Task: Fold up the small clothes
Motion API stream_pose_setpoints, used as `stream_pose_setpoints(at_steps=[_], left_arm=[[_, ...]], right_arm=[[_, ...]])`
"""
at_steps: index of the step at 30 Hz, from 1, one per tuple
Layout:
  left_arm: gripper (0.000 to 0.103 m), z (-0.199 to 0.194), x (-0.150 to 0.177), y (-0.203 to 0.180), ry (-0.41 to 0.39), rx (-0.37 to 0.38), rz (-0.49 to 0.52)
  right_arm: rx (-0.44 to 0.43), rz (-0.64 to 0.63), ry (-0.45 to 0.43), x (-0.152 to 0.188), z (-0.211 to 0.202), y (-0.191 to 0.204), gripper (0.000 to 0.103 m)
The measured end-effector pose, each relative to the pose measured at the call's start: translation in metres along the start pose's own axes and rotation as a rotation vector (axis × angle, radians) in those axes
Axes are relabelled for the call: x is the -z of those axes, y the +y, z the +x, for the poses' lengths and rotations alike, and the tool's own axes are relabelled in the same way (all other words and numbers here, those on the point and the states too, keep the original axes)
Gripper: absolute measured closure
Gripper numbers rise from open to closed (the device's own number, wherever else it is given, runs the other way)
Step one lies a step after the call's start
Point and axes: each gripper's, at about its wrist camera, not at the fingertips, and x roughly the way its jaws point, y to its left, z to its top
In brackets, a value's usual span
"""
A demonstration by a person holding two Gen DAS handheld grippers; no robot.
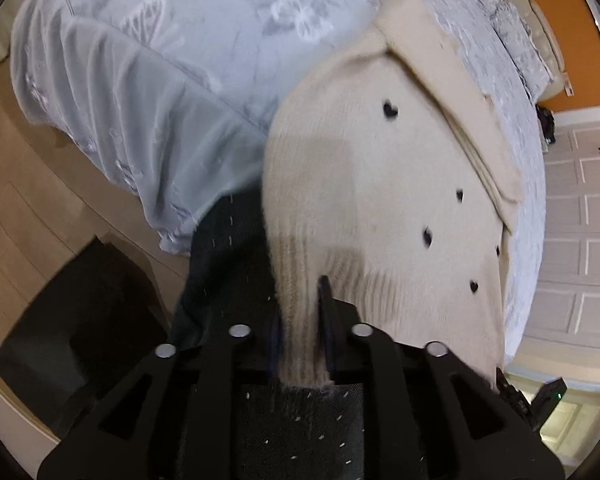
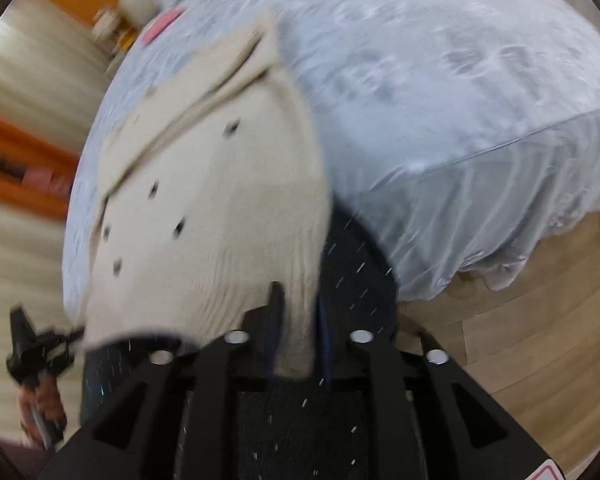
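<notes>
Black fingers of the left gripper [image 1: 300,320] are seen nearest in the left wrist view, pinched on the ribbed bottom edge of a cream sweater [image 1: 380,184]. The jaws are set narrow, and the knit is squeezed between them. In the right wrist view the right gripper [image 2: 298,320] is pinched on the same ribbed edge at the other corner, also narrow, with the knit pressed between its fingers.

The sweater is soft and pale cream, with small black hearts [image 1: 389,109] dotted over it. One sleeve [image 1: 452,92] is folded across the body, slanting from the far end down toward the right side. The near edge is lifted off the bed by both grippers, while the far part is laid on the bed cover [image 1: 188,52]. The cover is pale blue-grey with white flowers stitched on it, and a frill is hung down at its side.

Both grippers are pointed steeply down at the bed edge. Dark trousers [image 1: 300,420] with small white dashes are seen just below the grippers. At the left edge of the right wrist view, the left gripper is seen held in a hand [image 2: 40,408]. A wooden floor [image 2: 540,340] is seen beside the bed, and a pink thing [image 2: 162,26] is laid at the far end.
</notes>
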Motion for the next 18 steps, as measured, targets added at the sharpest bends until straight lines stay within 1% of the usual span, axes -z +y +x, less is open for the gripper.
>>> stream_pose_setpoints(at_steps=[1, 2, 3, 4, 5, 6, 7, 8, 10, 11, 12, 13, 15, 16, 17, 18], left_arm=[[0.074, -0.008, -0.007, -0.005, -0.027, -0.011, 0.011], [0.064, -0.018, -0.016, -0.013, -0.073, -0.009, 0.033], [0.059, -0.025, -0.025, -0.021, -0.112, -0.008, 0.055], [0.055, -0.032, -0.042, -0.034, -0.157, -0.009, 0.085], [0.055, -0.033, -0.054, -0.044, -0.178, -0.009, 0.103], [0.055, -0.032, -0.071, -0.056, -0.197, -0.011, 0.116], [0.054, -0.029, -0.089, -0.071, -0.215, 0.001, 0.128], [0.052, -0.023, -0.105, -0.085, -0.228, 0.011, 0.141], [0.049, -0.007, -0.129, -0.105, -0.240, -0.021, 0.150], [0.049, 0.006, -0.145, -0.120, -0.239, -0.014, 0.162], [0.049, 0.017, -0.157, -0.128, -0.240, -0.016, 0.165], [0.049, 0.033, -0.172, -0.138, -0.248, -0.046, 0.154], [0.050, 0.057, -0.194, -0.144, -0.253, -0.059, 0.126], [0.052, 0.071, -0.205, -0.145, -0.235, -0.069, 0.110], [0.063, 0.081, -0.212, -0.142, -0.217, -0.073, 0.103], [0.071, 0.091, -0.219, -0.144, -0.201, -0.087, 0.097]], right_arm=[[0.028, 0.005, -0.044, -0.009, -0.008, 0.002, 0.076], [0.042, -0.007, -0.088, -0.021, -0.015, 0.006, 0.076], [0.033, -0.036, -0.137, -0.039, -0.020, 0.013, 0.074], [0.024, -0.062, -0.169, -0.060, -0.020, 0.020, 0.070], [0.020, -0.072, -0.184, -0.075, -0.018, 0.027, 0.063], [-0.004, -0.091, -0.197, -0.099, -0.010, 0.038, 0.058], [-0.037, -0.106, -0.201, -0.121, 0.002, 0.049, 0.055], [-0.049, -0.113, -0.197, -0.137, 0.013, 0.057, 0.051], [-0.044, -0.142, -0.161, -0.178, 0.054, 0.081, 0.046], [-0.029, -0.145, -0.139, -0.197, 0.075, 0.088, 0.046], [-0.014, -0.137, -0.129, -0.207, 0.088, 0.093, 0.046], [-0.008, -0.116, -0.109, -0.223, 0.109, 0.097, 0.046], [0.018, -0.040, -0.075, -0.247, 0.143, 0.096, 0.046], [0.014, 0.008, -0.059, -0.255, 0.157, 0.094, 0.048], [-0.013, 0.028, -0.050, -0.258, 0.163, 0.094, 0.088], [-0.057, 0.033, -0.033, -0.261, 0.167, 0.097, 0.098]])
